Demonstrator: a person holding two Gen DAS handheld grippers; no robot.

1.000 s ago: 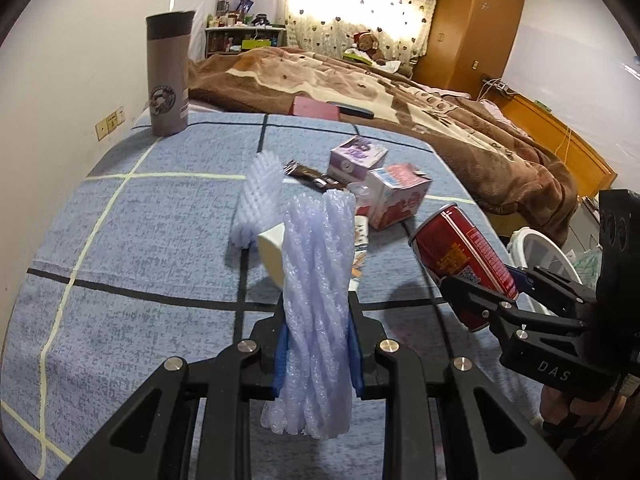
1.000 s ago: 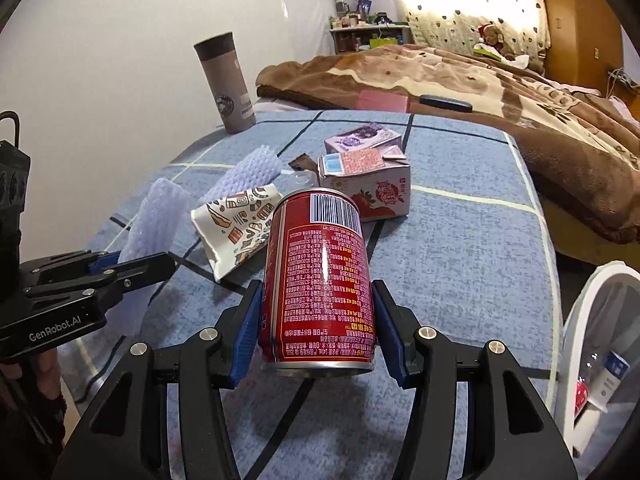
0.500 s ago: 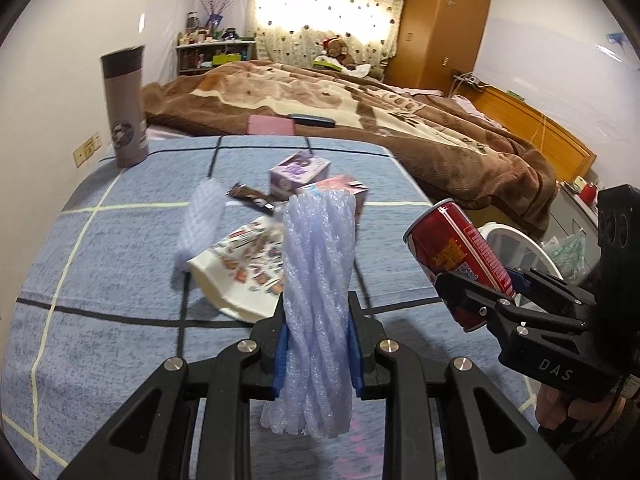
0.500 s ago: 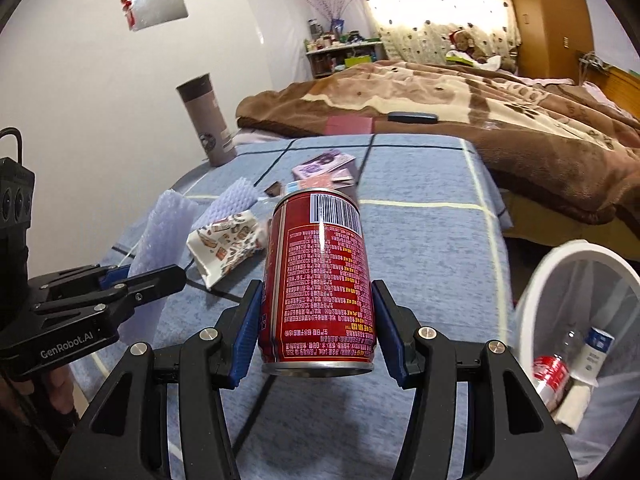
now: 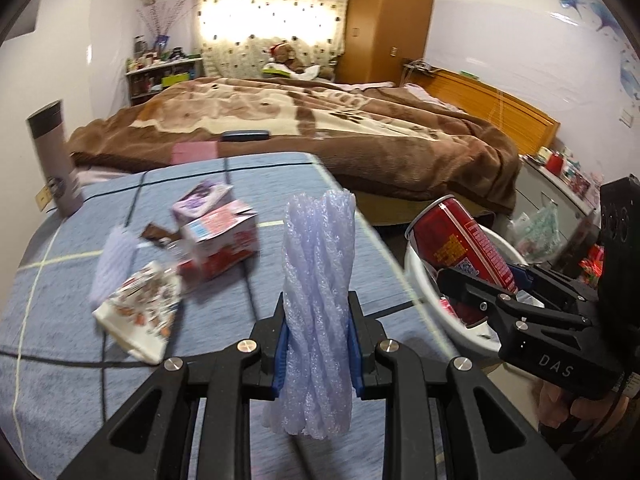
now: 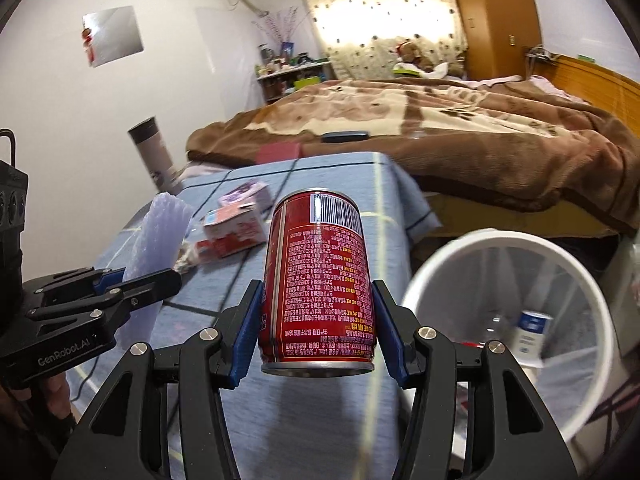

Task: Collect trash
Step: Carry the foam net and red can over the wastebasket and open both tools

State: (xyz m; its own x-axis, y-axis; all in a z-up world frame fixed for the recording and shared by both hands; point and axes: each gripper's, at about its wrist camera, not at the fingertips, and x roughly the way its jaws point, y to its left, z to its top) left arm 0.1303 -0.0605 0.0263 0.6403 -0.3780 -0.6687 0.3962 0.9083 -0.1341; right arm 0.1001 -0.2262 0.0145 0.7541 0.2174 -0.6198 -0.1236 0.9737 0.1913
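Left wrist view: the left gripper (image 5: 318, 354) has its jaws clamped on an upright foam net sleeve (image 5: 318, 308) above the blue surface (image 5: 48, 344). Compared with half a second ago, the white trash bin (image 5: 424, 300) sits closer, right under the red can (image 5: 460, 248).

Right wrist view: the right gripper (image 6: 318, 344) jaws grip the red can (image 6: 318, 280) mid-body, beside the bin (image 6: 424, 280), which holds a blue-labelled bottle (image 6: 530, 332); its other contents are too blurred to name.

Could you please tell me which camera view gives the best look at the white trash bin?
The right wrist view shows the white trash bin best: its whole round rim and the items inside are visible beside the red can. In the left wrist view the bin is mostly hidden behind the can and the right gripper.
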